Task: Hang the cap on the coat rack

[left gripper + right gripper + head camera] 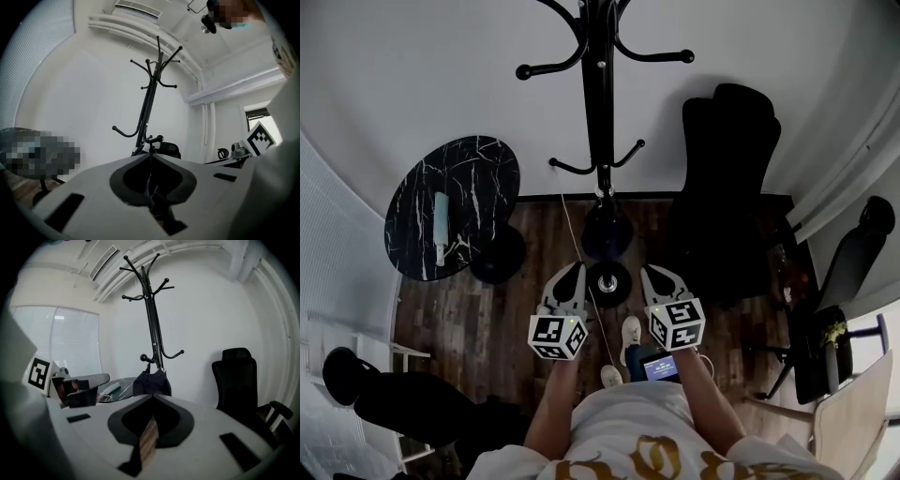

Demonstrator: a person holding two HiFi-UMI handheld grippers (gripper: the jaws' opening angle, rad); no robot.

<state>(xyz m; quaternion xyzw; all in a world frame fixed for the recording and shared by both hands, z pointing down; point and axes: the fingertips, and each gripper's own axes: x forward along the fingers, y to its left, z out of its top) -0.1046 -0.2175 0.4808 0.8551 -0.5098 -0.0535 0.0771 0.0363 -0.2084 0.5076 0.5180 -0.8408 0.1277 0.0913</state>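
The black coat rack (602, 94) stands against the white wall straight ahead, its round base (609, 281) on the wooden floor. A dark cap (607, 232) hangs from one of its low hooks; in the right gripper view the cap (151, 382) hangs just beyond the jaw tips, under the rack (152, 319). My left gripper (572, 274) and right gripper (654, 272) are held side by side in front of the base, apart from the cap. Both are shut with nothing between the jaws. The left gripper view looks up at the rack (149, 103).
A round black marble table (478, 169) with a pale blue cylinder (441, 225) stands to the left. A black office chair (727, 187) is right of the rack, another chair (853, 253) at far right. A dark seat (394, 398) is at lower left.
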